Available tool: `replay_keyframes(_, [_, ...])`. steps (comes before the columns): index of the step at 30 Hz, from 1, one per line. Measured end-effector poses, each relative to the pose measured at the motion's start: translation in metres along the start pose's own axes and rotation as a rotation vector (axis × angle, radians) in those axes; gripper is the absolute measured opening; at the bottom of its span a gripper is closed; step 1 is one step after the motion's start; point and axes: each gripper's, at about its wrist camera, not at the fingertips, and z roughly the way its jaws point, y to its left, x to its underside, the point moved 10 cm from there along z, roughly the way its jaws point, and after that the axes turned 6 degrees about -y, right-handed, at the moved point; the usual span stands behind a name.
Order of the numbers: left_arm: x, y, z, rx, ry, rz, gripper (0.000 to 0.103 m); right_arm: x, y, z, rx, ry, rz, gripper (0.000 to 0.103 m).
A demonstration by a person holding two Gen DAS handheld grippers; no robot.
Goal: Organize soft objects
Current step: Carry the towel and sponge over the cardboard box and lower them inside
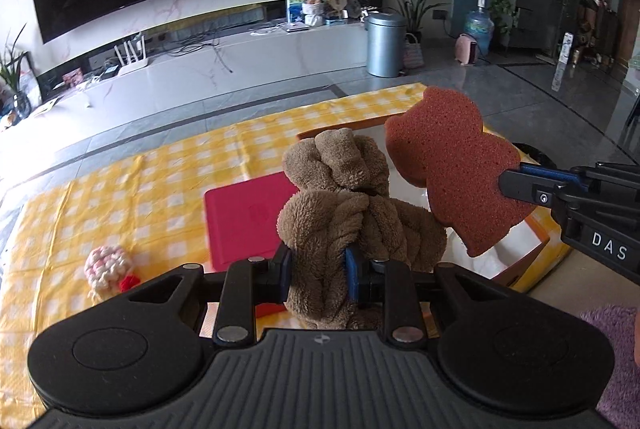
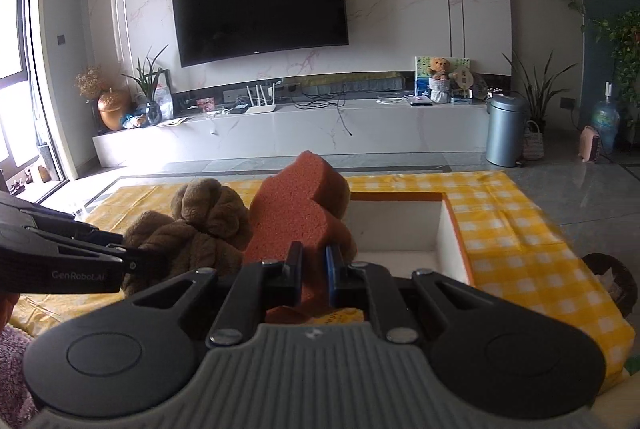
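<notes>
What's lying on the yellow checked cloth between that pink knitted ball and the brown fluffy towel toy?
A flat red board lies there, between the pink knitted ball and the towel toy. Only the left wrist view shows it.

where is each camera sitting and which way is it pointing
Left wrist: sits on the left gripper, looking along its fingers, which pinch the brown towel; past it lie the yellow checked cloth and red board; the right gripper enters from the right.
Right wrist: sits on the right gripper, looking over the pinched orange sponge at the white box and TV wall; the left gripper enters from the left.
Shared: towel, sponge, cloth, TV, bin.
</notes>
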Motion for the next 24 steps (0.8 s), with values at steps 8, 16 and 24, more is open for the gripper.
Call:
replay_keyframes(8, [-0.025,-0.040,0.061,0.049,0.028,0.081,0.030,-0.010,-0.055,0.023,0.075,0.014,-0.018,0.009])
replay_keyframes(16, [-0.027,-0.052,0.108,0.054,0.075,0.133,0.030,-0.005,-0.089,0.070,0.105,0.080,-0.003,0.009])
replay_keyframes(24, [-0.019,-0.054,0.147,0.026,0.118,0.177,0.029,0.007,-0.102,0.114,0.100,0.172,0.026,0.009])
